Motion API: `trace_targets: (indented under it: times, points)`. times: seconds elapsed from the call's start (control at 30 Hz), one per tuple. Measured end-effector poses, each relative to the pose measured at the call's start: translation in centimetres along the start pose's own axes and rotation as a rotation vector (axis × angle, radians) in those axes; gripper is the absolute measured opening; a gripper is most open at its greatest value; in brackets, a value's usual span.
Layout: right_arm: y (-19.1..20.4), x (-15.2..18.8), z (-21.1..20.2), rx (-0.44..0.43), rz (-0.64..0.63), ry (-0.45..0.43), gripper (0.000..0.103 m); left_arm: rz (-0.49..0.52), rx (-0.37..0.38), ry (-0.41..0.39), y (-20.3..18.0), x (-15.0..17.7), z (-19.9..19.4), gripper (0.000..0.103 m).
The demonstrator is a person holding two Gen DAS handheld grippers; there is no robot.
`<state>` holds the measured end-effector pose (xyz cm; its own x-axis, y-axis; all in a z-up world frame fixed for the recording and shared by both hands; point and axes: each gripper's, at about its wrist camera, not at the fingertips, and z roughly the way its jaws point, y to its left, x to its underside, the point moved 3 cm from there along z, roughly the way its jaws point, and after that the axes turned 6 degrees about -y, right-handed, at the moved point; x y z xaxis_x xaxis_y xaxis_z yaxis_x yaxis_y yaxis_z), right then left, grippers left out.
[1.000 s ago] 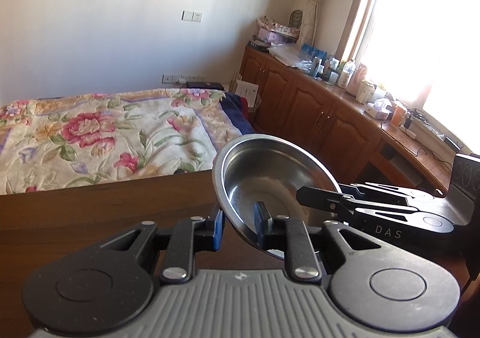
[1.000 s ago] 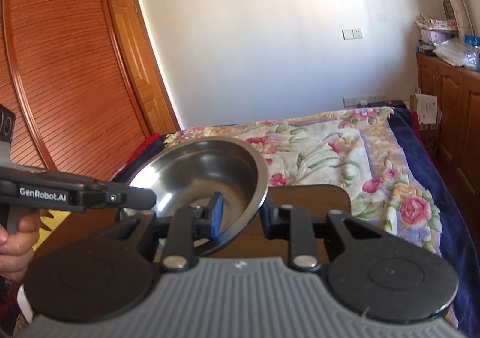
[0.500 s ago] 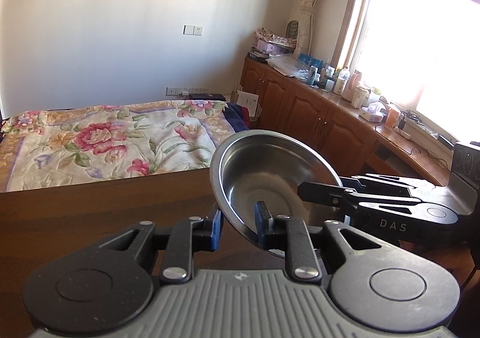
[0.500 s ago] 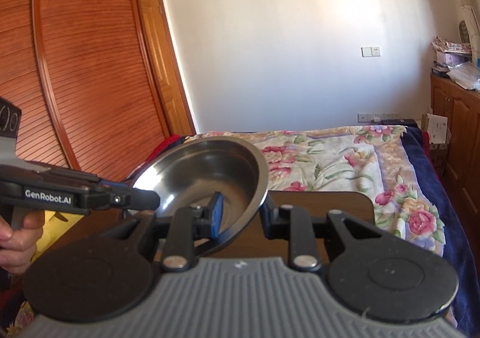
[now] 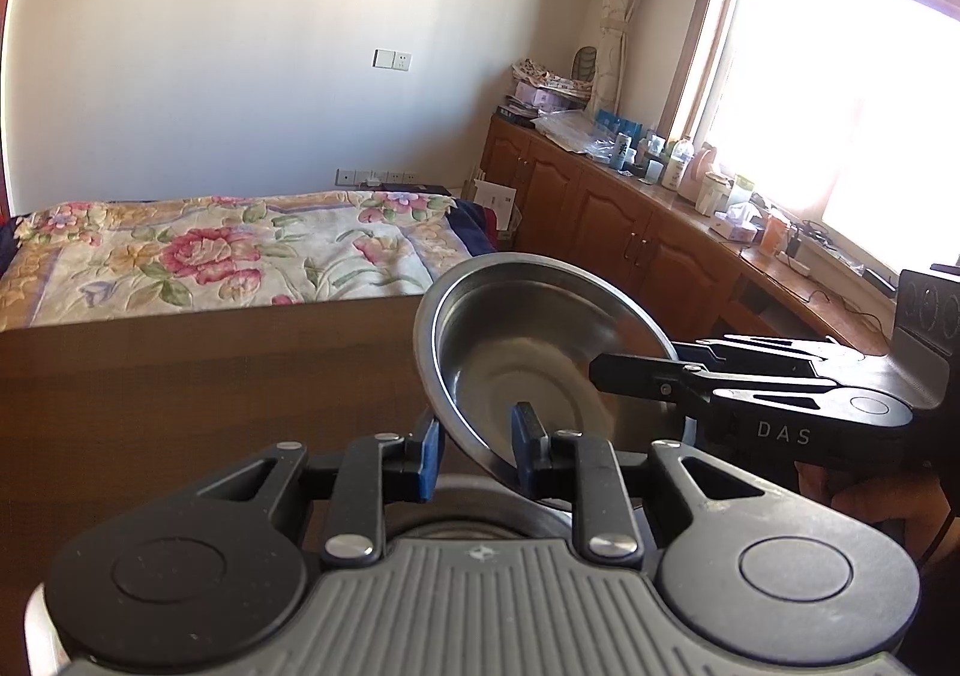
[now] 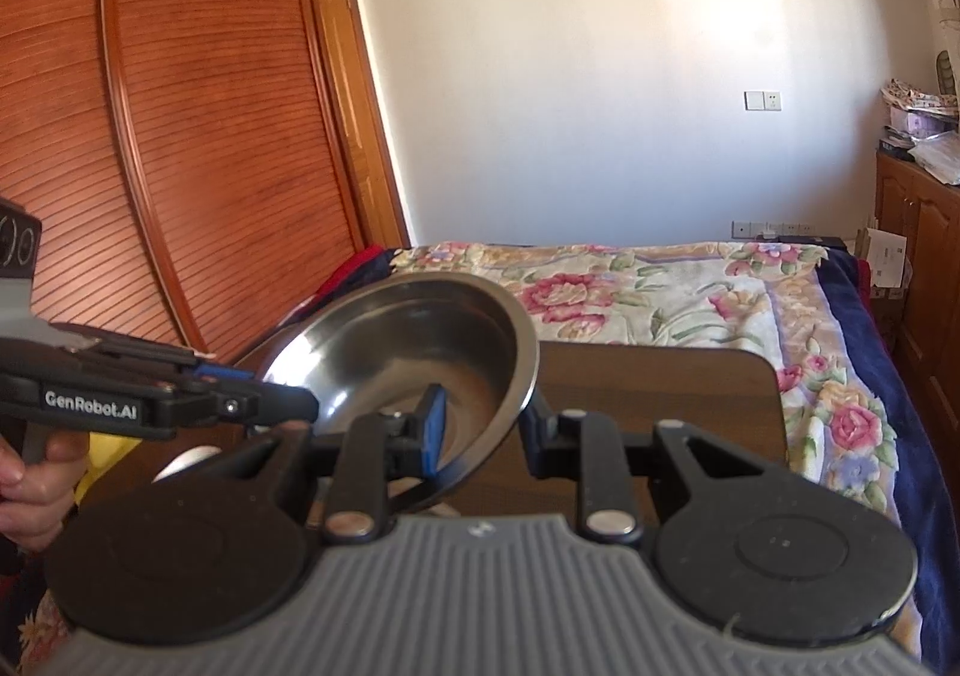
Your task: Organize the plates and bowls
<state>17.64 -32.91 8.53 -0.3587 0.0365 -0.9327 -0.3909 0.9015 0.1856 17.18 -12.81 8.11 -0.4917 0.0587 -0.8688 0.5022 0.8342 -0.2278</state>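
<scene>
One steel bowl (image 5: 540,352) is held tilted in the air above the brown table (image 5: 180,388) by both grippers. My left gripper (image 5: 474,451) straddles its near-left rim, with one blue pad (image 5: 429,448) outside and one inside. My right gripper (image 6: 483,424) straddles the opposite rim of the same bowl (image 6: 414,352), and it reaches in from the right in the left wrist view (image 5: 636,373). Another steel rim (image 5: 480,508) lies on the table just below my left gripper, mostly hidden.
A bed with a floral cover (image 5: 210,250) lies beyond the table's far edge. Wooden cabinets with clutter (image 5: 648,232) run along the window wall on the right. A slatted wardrobe (image 6: 150,136) stands on the left. A white object (image 6: 186,463) sits on the table below the bowl.
Both grippers have lifted the bowl and tipped their view upward; more wall and less table shows now. The grip on the bowl is unchanged.
</scene>
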Motion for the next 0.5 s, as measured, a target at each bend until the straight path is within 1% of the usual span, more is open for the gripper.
trace_targets:
  times: [0.13,0.27,0.5]
  points:
    - [0.9,1.0,-0.5,-0.006,-0.006,0.014,0.028,0.007,-0.009,-0.002,0.1,1.6,-0.7,0.024]
    - [1.6,2.5,-0.7,-0.012,0.005,0.031,0.028,-0.020,-0.012,0.017,0.4,3.8,-1.0,0.025]
    - [2.4,4.8,-0.5,-0.031,0.022,0.069,0.028,-0.022,-0.028,0.038,1.0,6.8,-1.7,0.025]
